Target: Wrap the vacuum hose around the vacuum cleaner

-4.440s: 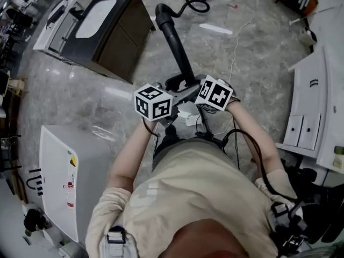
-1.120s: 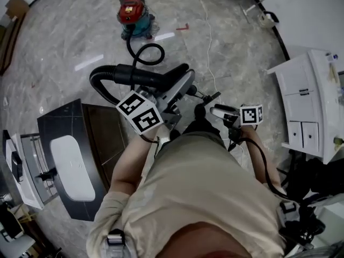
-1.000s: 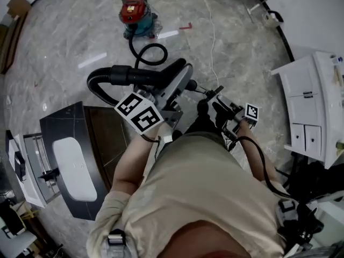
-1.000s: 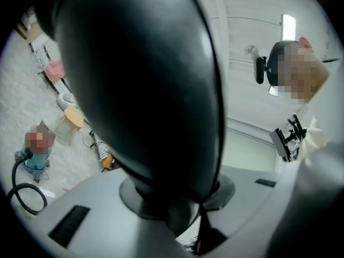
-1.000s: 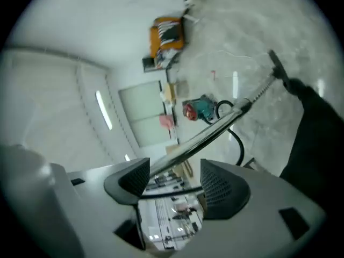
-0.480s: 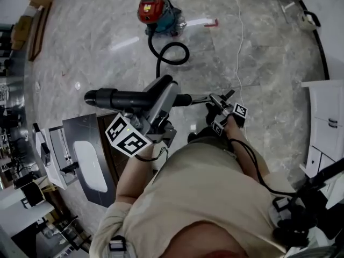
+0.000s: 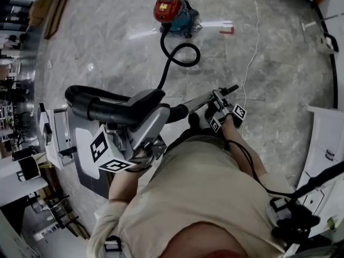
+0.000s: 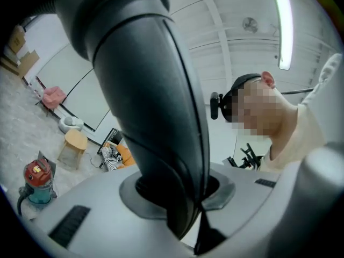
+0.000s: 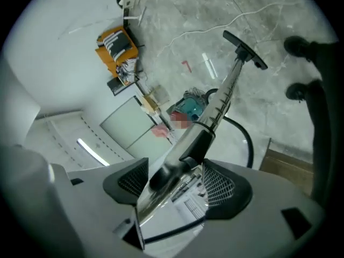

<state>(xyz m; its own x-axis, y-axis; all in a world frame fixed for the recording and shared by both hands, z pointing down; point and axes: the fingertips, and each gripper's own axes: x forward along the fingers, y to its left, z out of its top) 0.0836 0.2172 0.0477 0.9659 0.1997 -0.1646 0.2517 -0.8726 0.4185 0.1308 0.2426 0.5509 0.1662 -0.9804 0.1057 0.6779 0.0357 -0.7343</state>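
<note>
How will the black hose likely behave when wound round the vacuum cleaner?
Probably floppy: the hose lies in a loose loop on the floor by the vacuum cleaner. The metal wand in the right tongs looks straight and rigid, so it likely won't wrap. The handle in the left tongs looks hard too.

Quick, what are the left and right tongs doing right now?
Left tongs: shut on the black hose handle.
Right tongs: shut on the metal wand.
</note>
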